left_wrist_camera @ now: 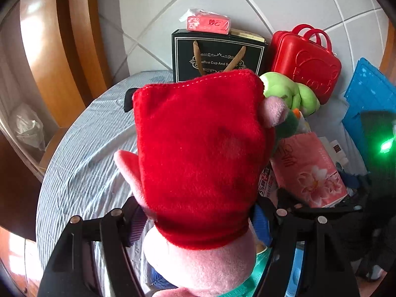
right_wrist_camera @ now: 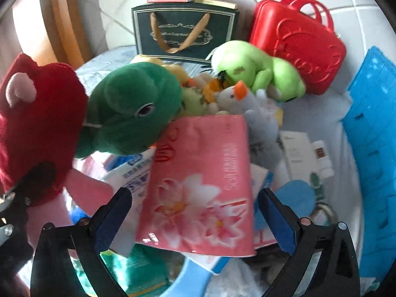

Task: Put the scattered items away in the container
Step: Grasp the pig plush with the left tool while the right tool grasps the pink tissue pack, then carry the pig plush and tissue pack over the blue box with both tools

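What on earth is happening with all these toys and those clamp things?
A person is tidying clutter with two hand-held grippers. The left gripper has its jaws closed on a pink plush toy in red, held up. The right gripper hangs with jaws wide open around a pink tissue pack, not gripping it.

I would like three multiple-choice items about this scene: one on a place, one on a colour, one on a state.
1. Where is the small pink pack?
A. on top of the dark gift bag
B. inside the red case
C. under the blue crate

2. What colour is the case with two handles?
A. yellow
B. red
C. black

3. How does the right gripper stand?
A. shut on the green plush
B. shut with nothing between
C. open, either side of the pink flowered pack

Answers: 1 A, it lies on the dark gift bag. 2 B, its shell is red. 3 C, both pads stand clear of the pink flowered pack.
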Available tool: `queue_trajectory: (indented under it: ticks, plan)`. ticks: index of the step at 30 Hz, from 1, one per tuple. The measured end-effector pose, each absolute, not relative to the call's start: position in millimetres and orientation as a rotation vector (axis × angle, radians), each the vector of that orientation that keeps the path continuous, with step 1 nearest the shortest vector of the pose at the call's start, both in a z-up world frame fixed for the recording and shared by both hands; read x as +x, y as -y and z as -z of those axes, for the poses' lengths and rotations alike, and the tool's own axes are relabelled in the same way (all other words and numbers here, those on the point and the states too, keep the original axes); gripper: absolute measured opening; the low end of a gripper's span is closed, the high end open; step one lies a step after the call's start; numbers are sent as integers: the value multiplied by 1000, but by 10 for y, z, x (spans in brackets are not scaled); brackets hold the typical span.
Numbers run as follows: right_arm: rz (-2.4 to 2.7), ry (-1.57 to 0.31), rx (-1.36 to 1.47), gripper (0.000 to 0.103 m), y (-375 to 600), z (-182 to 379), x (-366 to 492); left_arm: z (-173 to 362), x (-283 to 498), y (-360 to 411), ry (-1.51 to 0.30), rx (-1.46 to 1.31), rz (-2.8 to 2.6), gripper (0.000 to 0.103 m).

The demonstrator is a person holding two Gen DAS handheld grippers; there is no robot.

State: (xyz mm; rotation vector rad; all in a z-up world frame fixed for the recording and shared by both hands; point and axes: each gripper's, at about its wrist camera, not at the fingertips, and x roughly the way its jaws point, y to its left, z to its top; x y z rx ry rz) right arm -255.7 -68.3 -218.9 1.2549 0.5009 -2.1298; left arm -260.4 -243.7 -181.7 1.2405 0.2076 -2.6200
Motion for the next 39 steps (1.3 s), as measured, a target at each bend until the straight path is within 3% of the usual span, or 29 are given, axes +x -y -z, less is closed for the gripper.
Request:
queue_trajectory:
  ticks: [2,5,16,29,39]
  plan:
    - [2125,-551,1269,89,689,2315,-2536,1832,-2585,2407,-199,1234,2611,70]
    - [2125,-446,1251,86,483,2251,-2476,1841,-2526,2360,-196,1231,2607,70]
    - [2124,-211,1040,86,-241,1274,-2008,1233,-2006,1979,-175,1061,2700,70]
    - [2366,-166,872,87,-1049,305,-1257,550,-1332,1624,-175,891,2940,70]
    - [2488,-135,758,87,-1913,-135,-1288,212,-1335,856,-125,789,3039,70]
